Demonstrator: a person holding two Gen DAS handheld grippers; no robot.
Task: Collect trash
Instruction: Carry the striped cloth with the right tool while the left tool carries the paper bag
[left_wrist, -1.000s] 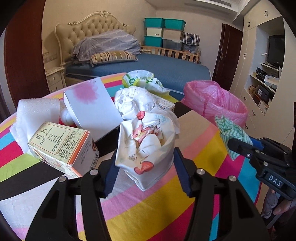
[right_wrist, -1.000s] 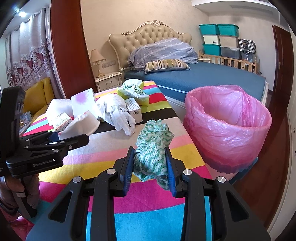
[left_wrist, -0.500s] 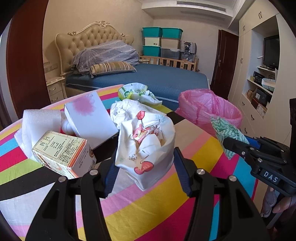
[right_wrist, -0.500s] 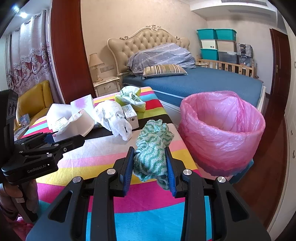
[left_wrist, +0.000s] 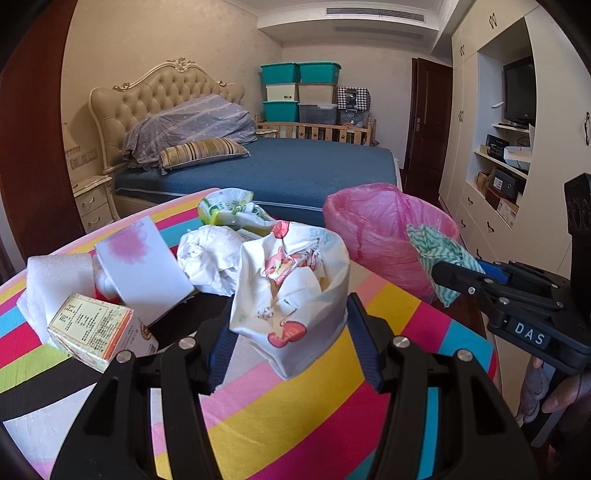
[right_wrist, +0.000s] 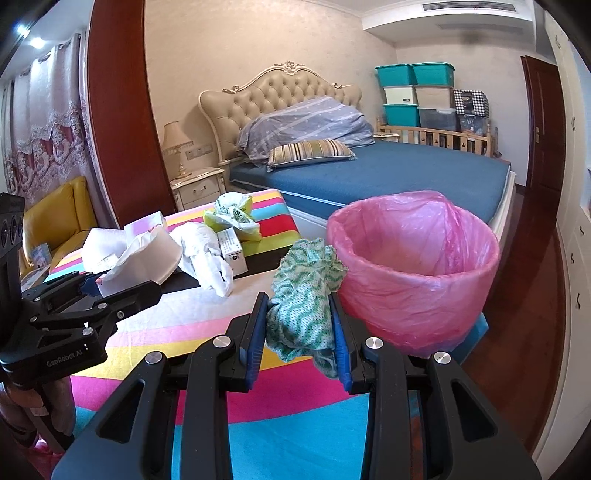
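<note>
Striped table (left_wrist: 295, 424), bedroom beyond: left gripper (left_wrist: 288, 343) clamps 1 crumpled printed wrapper (left_wrist: 291, 291), apparently lifted; right gripper (right_wrist: 299, 325) clamps 1 green-patterned cloth (right_wrist: 301, 295) near the pink-lined bin (right_wrist: 417, 280), right; 2 cartons, other trash far left.

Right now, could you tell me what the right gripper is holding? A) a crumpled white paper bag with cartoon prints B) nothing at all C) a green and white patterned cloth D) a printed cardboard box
C: the right gripper has its jaws pressed on the green and white patterned cloth, beside the pink-lined bin.
</note>
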